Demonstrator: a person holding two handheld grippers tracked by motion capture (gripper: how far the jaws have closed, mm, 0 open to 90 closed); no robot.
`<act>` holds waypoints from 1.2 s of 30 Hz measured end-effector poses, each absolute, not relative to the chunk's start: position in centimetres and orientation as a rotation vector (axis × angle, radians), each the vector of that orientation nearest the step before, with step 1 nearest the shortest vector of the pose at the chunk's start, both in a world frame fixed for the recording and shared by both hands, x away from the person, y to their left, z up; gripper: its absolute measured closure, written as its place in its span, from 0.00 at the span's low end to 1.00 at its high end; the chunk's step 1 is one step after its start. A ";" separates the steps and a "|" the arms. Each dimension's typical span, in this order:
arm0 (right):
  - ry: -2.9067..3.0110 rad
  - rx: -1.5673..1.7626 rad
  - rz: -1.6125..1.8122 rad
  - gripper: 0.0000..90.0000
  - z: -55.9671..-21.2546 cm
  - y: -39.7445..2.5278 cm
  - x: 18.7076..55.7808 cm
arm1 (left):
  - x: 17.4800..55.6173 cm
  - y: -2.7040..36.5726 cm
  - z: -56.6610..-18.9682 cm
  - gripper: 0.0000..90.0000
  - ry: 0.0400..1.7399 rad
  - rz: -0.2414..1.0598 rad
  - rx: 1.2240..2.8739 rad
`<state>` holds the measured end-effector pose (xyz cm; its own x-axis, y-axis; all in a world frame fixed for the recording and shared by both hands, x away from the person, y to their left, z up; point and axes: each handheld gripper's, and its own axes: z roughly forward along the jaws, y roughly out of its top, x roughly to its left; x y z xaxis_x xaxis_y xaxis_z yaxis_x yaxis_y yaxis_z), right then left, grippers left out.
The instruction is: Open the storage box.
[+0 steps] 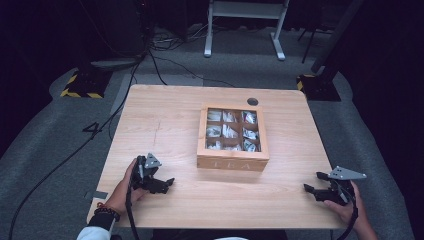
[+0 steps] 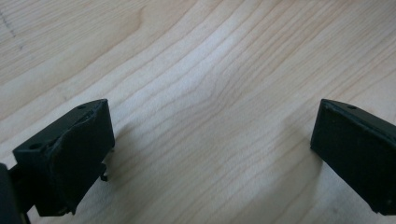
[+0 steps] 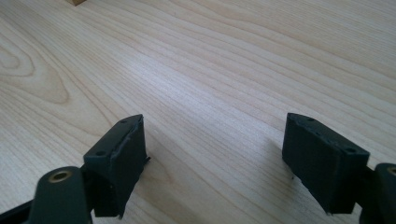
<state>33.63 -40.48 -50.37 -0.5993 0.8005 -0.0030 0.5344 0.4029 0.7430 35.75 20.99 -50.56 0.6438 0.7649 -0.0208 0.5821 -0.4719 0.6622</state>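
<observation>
Both pairs of black jaws stand wide apart with only bare wood between them, holding nothing. The left gripper sits low on the pale wooden table near its front left edge, the right gripper near the front right. Between them, farther back, the square wooden box with a see-through lid stays shut, white packets inside.

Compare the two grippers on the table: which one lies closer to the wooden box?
The left gripper. Its jaws point at the box across a short stretch of table, while the right gripper rests farther away, near the table's right edge.
</observation>
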 end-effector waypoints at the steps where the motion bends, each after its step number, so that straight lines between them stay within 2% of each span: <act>1: 2.305 1.152 1.024 0.24 -50.4 -40.5 33.6 | 35.8 20.9 -50.5 0.00 1.031 0.372 2.224; 11: 2.303 1.159 1.018 0.24 -50.3 -40.4 33.8 | 35.8 21.5 -50.5 0.00 0.957 0.337 2.253; 13: 2.310 1.165 1.022 0.27 -50.2 -40.3 33.9 | 35.7 21.5 -50.5 0.00 0.966 0.341 2.250; 23: 2.299 1.075 1.113 0.31 -46.7 -38.4 35.4 | 35.7 21.5 -50.5 0.00 0.969 0.346 2.247; 27: 2.322 0.970 1.167 0.33 -44.2 -36.1 36.4 | 35.7 21.5 -50.6 0.01 0.968 0.346 2.246; 36: 2.401 0.862 1.161 0.34 -43.1 -32.3 38.0 | 35.7 21.5 -50.6 0.01 0.968 0.347 2.247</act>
